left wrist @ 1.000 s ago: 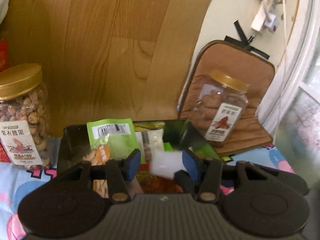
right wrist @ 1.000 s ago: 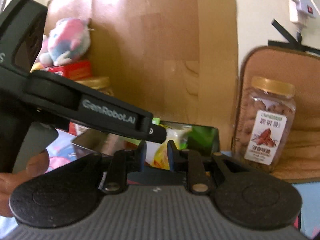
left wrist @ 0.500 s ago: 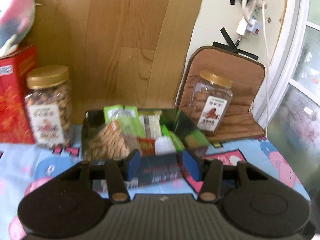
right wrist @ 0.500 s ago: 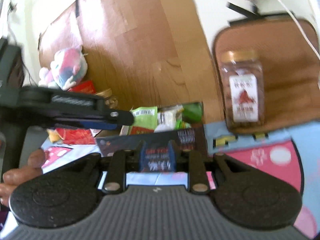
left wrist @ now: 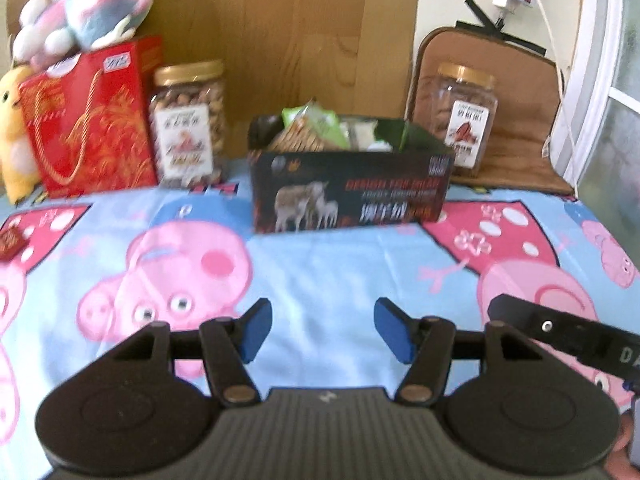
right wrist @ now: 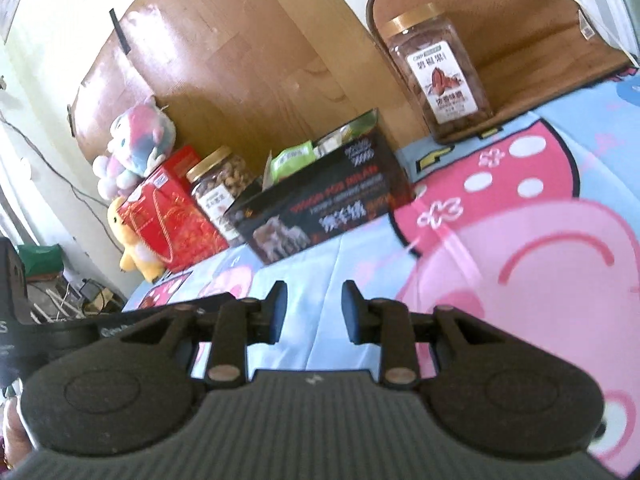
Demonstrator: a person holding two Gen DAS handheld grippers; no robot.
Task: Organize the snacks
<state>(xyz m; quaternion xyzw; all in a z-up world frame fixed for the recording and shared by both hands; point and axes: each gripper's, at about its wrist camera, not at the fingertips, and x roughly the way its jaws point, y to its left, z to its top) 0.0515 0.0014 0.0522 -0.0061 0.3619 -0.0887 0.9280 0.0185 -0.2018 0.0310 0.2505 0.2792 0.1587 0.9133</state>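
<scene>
Cartoon-print sheet point(left wrist: 320, 264): covers the surface, carries all items.
Black box point(left wrist: 352, 196): centre rear, holding snack packets point(left wrist: 316, 128).
Red gift bag point(left wrist: 92, 120): far left.
Nut jar point(left wrist: 188, 124): beside the bag.
Second jar point(left wrist: 464, 116): right of the box.
Left gripper point(left wrist: 323, 334): fingers just opening, apart, empty.
Right gripper point(right wrist: 313, 311): fingers just opening, narrowly apart, empty.

A glossy black cardboard box point(left wrist: 348, 196) sits on smooth printed blue-and-pink cloth point(left wrist: 328, 276); clear plastic jars with gold lids point(left wrist: 188, 120) stand before a wood-grain panel point(left wrist: 304, 40).
</scene>
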